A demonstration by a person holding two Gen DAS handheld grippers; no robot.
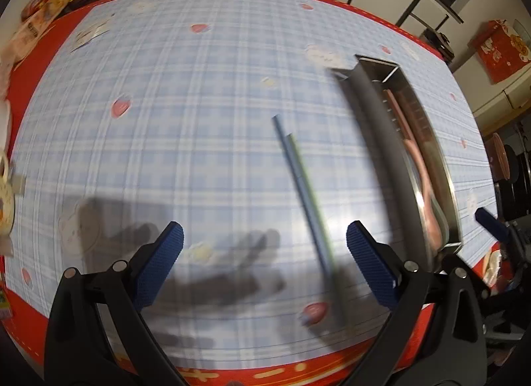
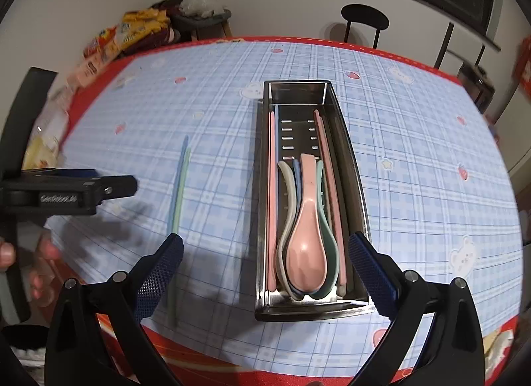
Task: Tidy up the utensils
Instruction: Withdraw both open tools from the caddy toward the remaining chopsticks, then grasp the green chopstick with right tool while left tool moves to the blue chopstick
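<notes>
Blue-checked cloth, edged in red, covers the table (image 2: 415, 140) where a tidy-up of mealtime tools is nearly done. At the far left edge, snack packets (image 2: 132, 34) sit in a heap, clear of the work. Nearer, the left gripper (image 1: 264, 253) hangs low over the cloth with its blue-padded fingers (image 1: 159, 266) spread wide and nothing between them; in the right wrist view its black body shows side-on at the left, the person's fingertips just below it. Between those spread fingers, toward the right one, lies a pair of chopsticks (image 1: 302, 187), one blue and one green, touching along their length and running from near to far; they appear to be the last pieces left loose, and the gripper looks lined up to close on them. Right of the chopsticks, apart from them, stands the stainless-steel tray (image 2: 262, 187), a long box with a slotted floor, likely for draining. Inside, pink chopsticks (image 2: 272, 187) lie along the left wall and another pink one along the right, leaving the middle for nested spoons (image 2: 303, 253), a pink one on top of grey, blue and green, bowls toward the near end. The right gripper (image 2: 265, 270) hovers over the tray's near end, its fingers also wide apart and empty, straddling the tray's width, perhaps ready to steady it. A dark chair (image 2: 363, 21) stands beyond the far edge.
</notes>
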